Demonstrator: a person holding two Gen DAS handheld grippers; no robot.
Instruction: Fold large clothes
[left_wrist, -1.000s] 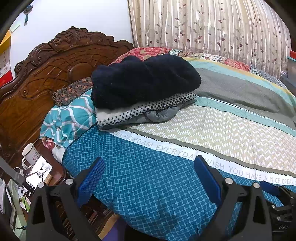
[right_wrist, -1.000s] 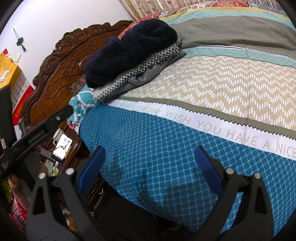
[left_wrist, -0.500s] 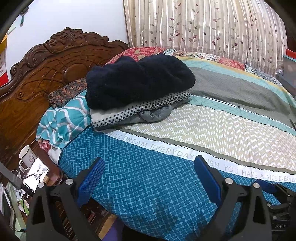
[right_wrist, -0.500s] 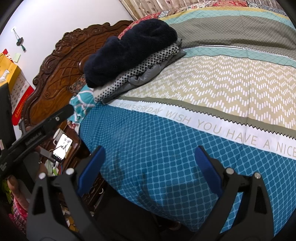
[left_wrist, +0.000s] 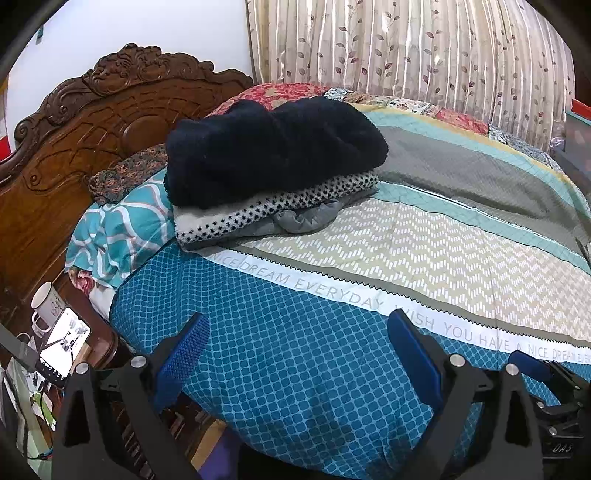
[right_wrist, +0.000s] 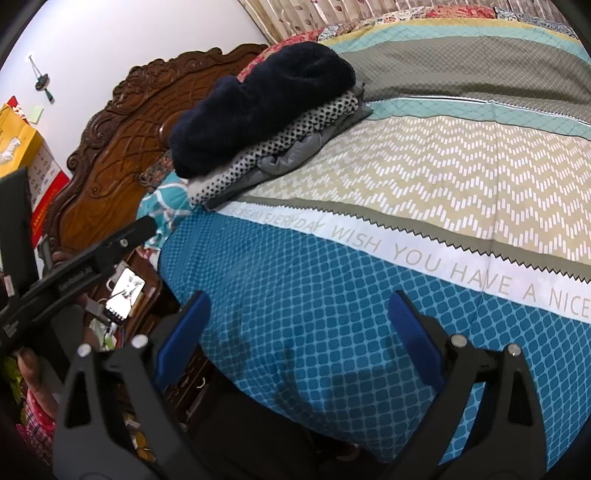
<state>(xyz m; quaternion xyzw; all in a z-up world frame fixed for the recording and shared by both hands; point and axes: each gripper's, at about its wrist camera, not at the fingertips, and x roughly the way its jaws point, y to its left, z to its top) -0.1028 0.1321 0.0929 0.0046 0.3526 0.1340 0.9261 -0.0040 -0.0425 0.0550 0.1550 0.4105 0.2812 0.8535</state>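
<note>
- The left gripper (left_wrist: 295, 354) and right gripper (right_wrist: 295, 332) hovered over the near edge of the bed (left_wrist: 303, 369), fingers spread, nothing between them.
- Nothing had shifted in the last second; both hands stayed still.
- The folded clothes stack (left_wrist: 273, 166), navy fleece (right_wrist: 266, 99) on top, lay at the far left by the headboard (left_wrist: 92, 122).
- Judgement: folding appeared complete, or the next garment was awaited.
</note>
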